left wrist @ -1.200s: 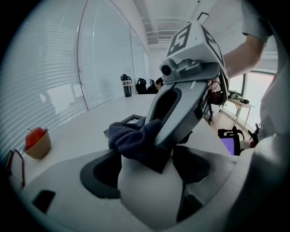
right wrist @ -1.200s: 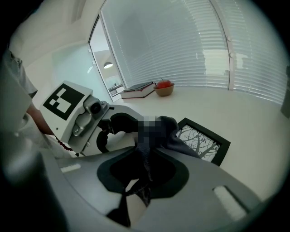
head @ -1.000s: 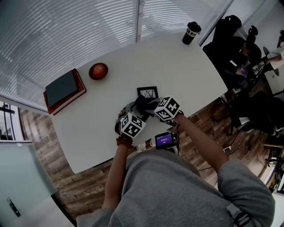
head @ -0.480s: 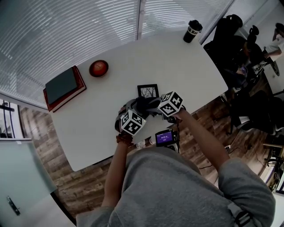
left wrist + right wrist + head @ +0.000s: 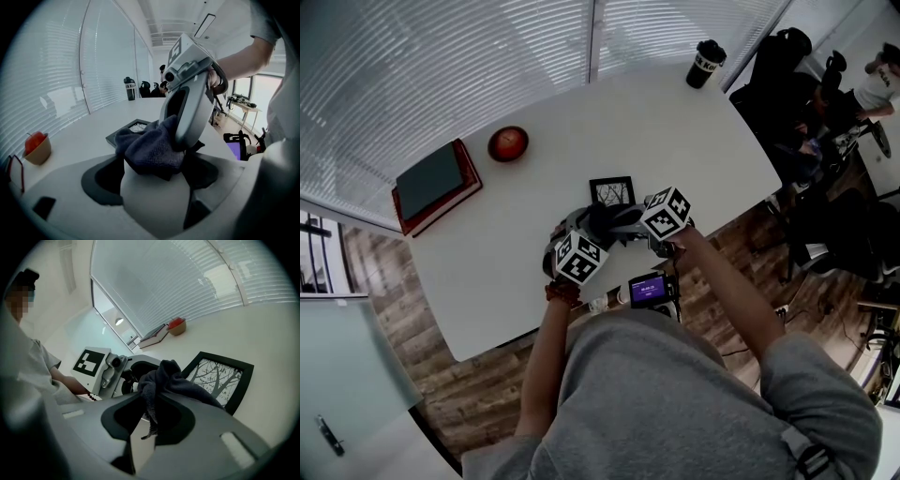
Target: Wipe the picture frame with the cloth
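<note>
Head view: the picture frame (image 5: 612,192) is seen lying flat on the white table (image 5: 694,131), at 12 o'clock from the dark cloth (image 5: 605,223). The cloth is bunched between the left gripper (image 5: 578,232) and the right gripper (image 5: 628,223).

Left gripper view: its jaws are spread wide, with the cloth draped between them and apparently unsqueezed.

Right gripper view: the jaws are clamped on the cloth. The frame, black-bordered with a bare-tree print, is shown at 2 o'clock.

The cloth is judged to be gathered and wiping not yet begun. Next, the cloth must be pressed onto the frame's face.

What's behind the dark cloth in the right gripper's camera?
The picture frame, flat on the table, its tree print showing. The cloth, pinched in the right gripper, covers the frame's left corner.
</note>
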{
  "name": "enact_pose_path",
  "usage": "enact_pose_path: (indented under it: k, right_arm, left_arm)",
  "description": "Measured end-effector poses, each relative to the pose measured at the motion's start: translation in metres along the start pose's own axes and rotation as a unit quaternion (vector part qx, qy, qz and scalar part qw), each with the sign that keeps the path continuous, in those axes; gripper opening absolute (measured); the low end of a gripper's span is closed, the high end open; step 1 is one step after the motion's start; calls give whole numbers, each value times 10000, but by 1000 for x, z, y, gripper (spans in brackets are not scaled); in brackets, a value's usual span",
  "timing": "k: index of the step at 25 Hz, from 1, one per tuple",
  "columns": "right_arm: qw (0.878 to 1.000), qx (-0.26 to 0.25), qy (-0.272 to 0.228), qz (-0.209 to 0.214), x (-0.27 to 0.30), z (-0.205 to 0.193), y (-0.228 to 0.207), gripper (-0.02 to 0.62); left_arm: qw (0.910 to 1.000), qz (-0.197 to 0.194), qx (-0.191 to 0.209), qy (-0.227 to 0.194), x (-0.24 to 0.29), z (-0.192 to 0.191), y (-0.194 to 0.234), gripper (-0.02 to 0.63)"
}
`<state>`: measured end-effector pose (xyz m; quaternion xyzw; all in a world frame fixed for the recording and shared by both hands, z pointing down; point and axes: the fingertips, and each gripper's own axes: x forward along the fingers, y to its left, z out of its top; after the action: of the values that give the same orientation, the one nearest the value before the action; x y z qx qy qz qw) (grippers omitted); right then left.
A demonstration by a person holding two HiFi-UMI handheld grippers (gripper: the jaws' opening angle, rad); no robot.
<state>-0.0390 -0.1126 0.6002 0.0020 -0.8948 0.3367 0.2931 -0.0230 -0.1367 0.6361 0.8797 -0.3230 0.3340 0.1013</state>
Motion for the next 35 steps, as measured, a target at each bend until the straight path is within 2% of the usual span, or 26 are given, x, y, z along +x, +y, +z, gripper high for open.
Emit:
enact_pose_path:
  k: [3,5,7,11,14,17,19,20,25,30,32,35]
  right_arm:
    - [9954,190,-702,629,-13,13,14,64]
    - [9842,384,-1398,1015,-27,30,24,67]
    - [9739,331,-1946,1124,-41,43,30,67]
    - [9564,15,-2765,937,-69,64,38,67]
    - [9391,-290,-3386,508,-90,77,41,69]
    - [9067,-1132,-4030,-525,-117,86,42,72]
    - [8857,-1562,-4210,-1183,-129,84,41,72]
    - [8795,-1671,-4226,-1411,-133,82,40,72]
    - [8660,-1851,-4100,-2184,-140,67,26,72]
    - [8511,-2014,-3947,-2816,-145,52,9,74]
    - [8493,-1935,-3915,-2966,-148,44,1,74]
    - [8532,-1820,-3866,-2992,-147,35,-6,74]
  left_arm:
    - [10000,-1,-2,2,0,0,0,362]
    - [10000,4,6,-4,0,0,0,361]
    - [10000,4,11,-25,0,0,1,362]
    - [9997,-48,-66,-237,-4,4,1,361]
    - [9976,-111,-236,-642,-12,10,4,353]
    - [9956,-145,-322,-863,-18,14,6,353]
    - [9944,-177,-362,-976,-23,16,7,353]
    - [9934,-202,-393,-1056,-26,18,7,353]
    - [9850,-303,-617,-1580,-39,23,11,344]
    - [9816,-305,-684,-1757,-42,22,14,334]
    - [9813,-298,-679,-1778,-42,23,14,332]
    - [9806,-294,-670,-1816,-44,24,13,321]
